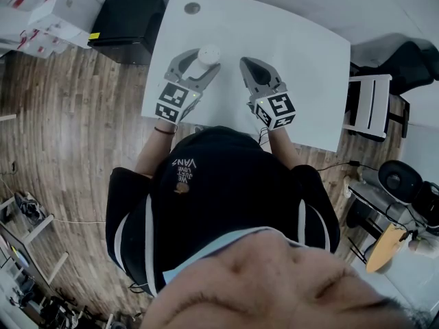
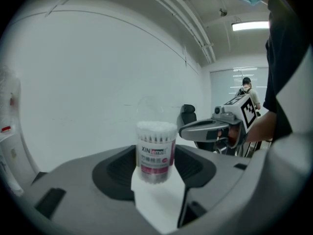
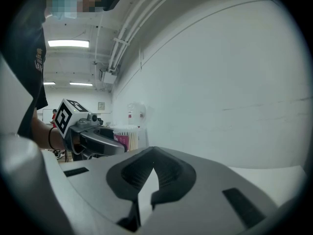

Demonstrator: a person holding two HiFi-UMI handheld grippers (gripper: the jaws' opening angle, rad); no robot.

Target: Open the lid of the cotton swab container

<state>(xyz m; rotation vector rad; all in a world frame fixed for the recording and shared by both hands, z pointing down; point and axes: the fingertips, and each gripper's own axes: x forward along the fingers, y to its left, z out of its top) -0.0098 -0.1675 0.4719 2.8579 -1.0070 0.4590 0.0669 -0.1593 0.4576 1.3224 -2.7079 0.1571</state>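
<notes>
The cotton swab container (image 1: 204, 59) stands upright on the white table (image 1: 302, 60), a clear tub with a pink label and a clear lid on top. My left gripper (image 1: 199, 62) is shut on it, one jaw on each side. In the left gripper view the container (image 2: 155, 152) fills the gap between the dark pads (image 2: 115, 168). My right gripper (image 1: 247, 63) lies a hand's width to its right, jaws shut with nothing between them. The right gripper view shows its own closed jaws (image 3: 149, 153) and the container (image 3: 126, 137) off to the left behind the left gripper (image 3: 98, 141).
A small grey disc (image 1: 192, 8) is set into the far part of the table. On the wooden floor, a black box (image 1: 130, 19) stands by the table's left side, with cardboard boxes (image 1: 48, 9) beyond it. A chair (image 1: 367, 105) stands to the right.
</notes>
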